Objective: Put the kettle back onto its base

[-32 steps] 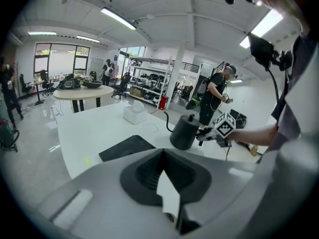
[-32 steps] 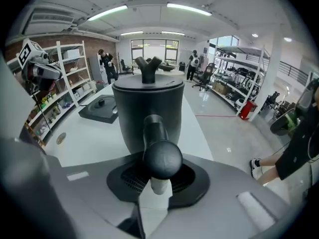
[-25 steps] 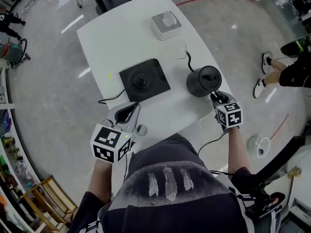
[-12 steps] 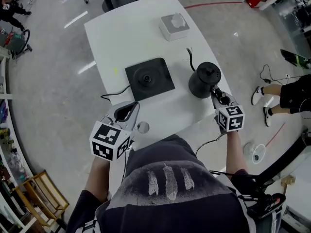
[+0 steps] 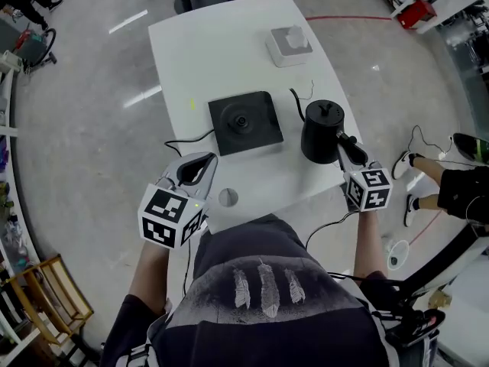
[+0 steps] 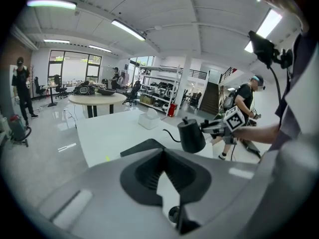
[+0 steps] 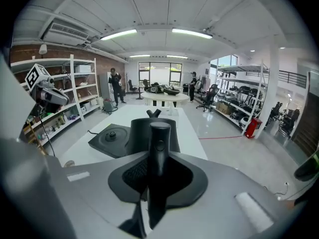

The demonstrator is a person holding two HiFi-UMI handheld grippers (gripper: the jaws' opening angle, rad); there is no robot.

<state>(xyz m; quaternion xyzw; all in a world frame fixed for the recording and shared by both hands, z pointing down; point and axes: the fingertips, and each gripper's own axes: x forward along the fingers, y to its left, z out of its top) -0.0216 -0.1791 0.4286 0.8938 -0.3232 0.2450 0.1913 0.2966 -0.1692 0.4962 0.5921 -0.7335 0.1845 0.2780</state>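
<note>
We are holding the kettle (image 5: 321,132) just to the right of the base (image 5: 244,122), close beside it and not on it. The right gripper (image 5: 345,145) is clamping the kettle's handle, its jaws pressing closed on it. We are holding the left gripper (image 5: 196,168) near the base's front-left corner, over the table (image 5: 229,37) edge, jaws slightly apart with nothing between them, while a tissue box (image 5: 289,44) is sitting well beyond the base.

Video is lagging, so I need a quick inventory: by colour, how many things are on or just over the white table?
Black: 2 (kettle, base)
White: 1 (tissue box)
Grey: 1 (small disc)
Total: 4
</note>
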